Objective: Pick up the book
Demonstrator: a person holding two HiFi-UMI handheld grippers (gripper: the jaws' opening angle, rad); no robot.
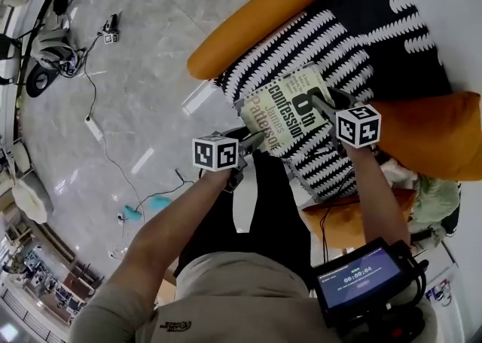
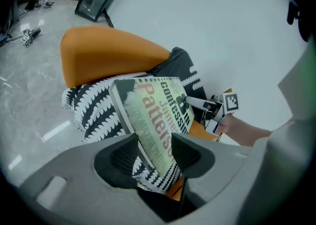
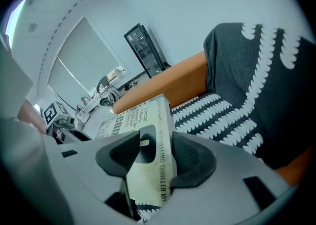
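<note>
The book (image 1: 290, 111), a pale green paperback with large black and red cover lettering, hangs tilted above the black-and-white patterned seat cushion (image 1: 331, 40). My left gripper (image 1: 252, 139) is shut on the book's near left corner. In the left gripper view the book (image 2: 158, 105) runs up from between the dark pads of the left gripper (image 2: 155, 146). My right gripper (image 1: 322, 102) is shut on the book's right edge. In the right gripper view the spine of the book (image 3: 160, 135) sits between the pads of the right gripper (image 3: 157, 142).
An orange armchair (image 1: 256, 17) holds the patterned cushion, with a white wall behind it. The grey tile floor (image 1: 143, 70) at left carries cables, a turquoise object (image 1: 134, 212) and a scooter (image 1: 45, 51). A device with a lit screen (image 1: 360, 277) hangs at the person's waist.
</note>
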